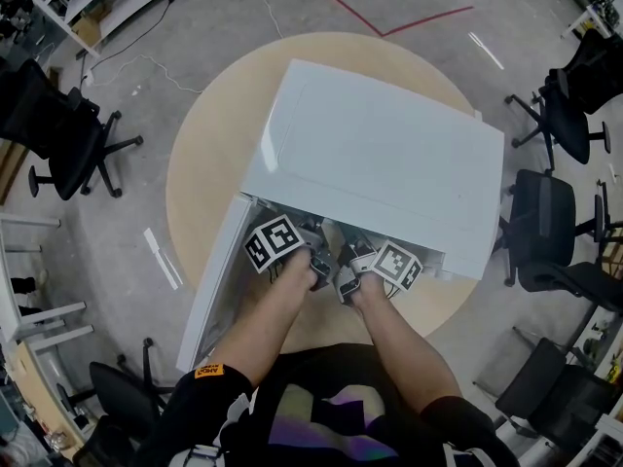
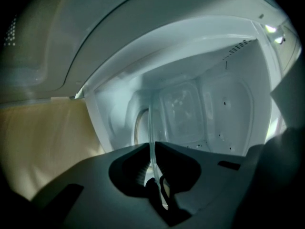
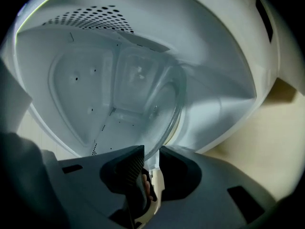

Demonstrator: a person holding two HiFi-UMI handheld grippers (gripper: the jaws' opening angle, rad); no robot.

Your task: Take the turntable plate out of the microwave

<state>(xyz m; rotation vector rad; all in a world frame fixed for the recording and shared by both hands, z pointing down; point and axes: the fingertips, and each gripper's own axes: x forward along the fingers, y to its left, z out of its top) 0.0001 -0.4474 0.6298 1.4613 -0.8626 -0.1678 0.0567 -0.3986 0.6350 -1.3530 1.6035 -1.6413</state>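
Observation:
The white microwave (image 1: 380, 154) stands on a round wooden table (image 1: 209, 154) with its door (image 1: 216, 280) swung open to the left. Both grippers reach into its opening, fingertips hidden in the head view. In the left gripper view the clear glass turntable plate (image 2: 151, 123) stands edge-on, and my left gripper (image 2: 152, 149) is shut on its rim. In the right gripper view the plate (image 3: 164, 104) is a tilted glass disc inside the cavity; my right gripper (image 3: 151, 154) is shut on its near rim. The left gripper (image 1: 310, 239) and right gripper (image 1: 348, 253) sit side by side.
The white cavity walls (image 2: 224, 109) close in around both grippers, with a perforated ceiling (image 3: 90, 18) above. Black office chairs stand around the table on the left (image 1: 68, 144) and right (image 1: 545, 227). The table's front edge lies just under my forearms.

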